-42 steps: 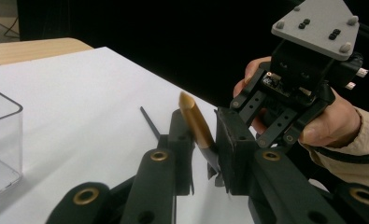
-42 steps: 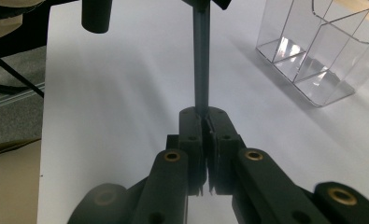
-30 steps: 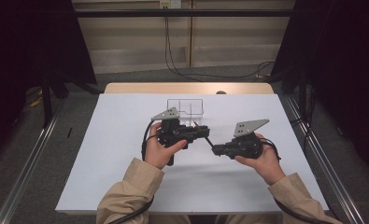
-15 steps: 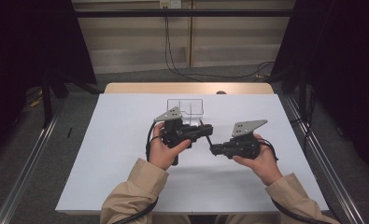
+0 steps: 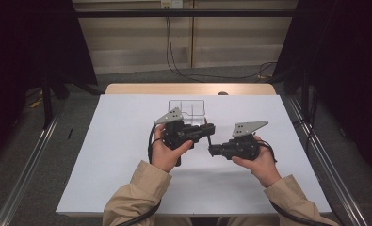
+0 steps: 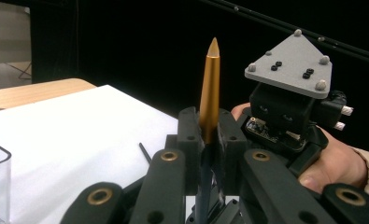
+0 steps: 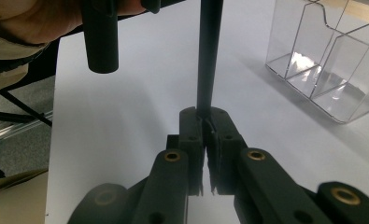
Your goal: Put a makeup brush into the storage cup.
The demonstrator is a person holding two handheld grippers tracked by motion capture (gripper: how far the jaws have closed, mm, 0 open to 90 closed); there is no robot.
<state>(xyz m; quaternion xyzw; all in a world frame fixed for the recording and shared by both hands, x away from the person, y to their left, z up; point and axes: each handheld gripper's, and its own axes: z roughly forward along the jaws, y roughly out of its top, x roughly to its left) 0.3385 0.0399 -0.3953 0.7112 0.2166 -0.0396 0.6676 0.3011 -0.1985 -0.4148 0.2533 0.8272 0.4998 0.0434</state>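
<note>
Pen held by both grippers, nothing in the box yet

Left gripper [image 6: 209, 140] clamps the gold-tipped pen [image 6: 210, 93]; right gripper [image 7: 208, 126] is closed on its dark end. Clear box [image 5: 187, 109] looks empty.

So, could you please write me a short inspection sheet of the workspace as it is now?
Surface: white sheet on a wooden table.
Job's things: pen, gold end in the left hand-held gripper, dark end in the right hand-held gripper; clear organizer behind, its compartments look bare.
Clutter: nothing seen.
Grippers: both shut on the pen, held over the sheet.
Cables: one trails from each gripper; more on the floor behind.
Surroundings: dark curtains, rails beside the table.
</note>
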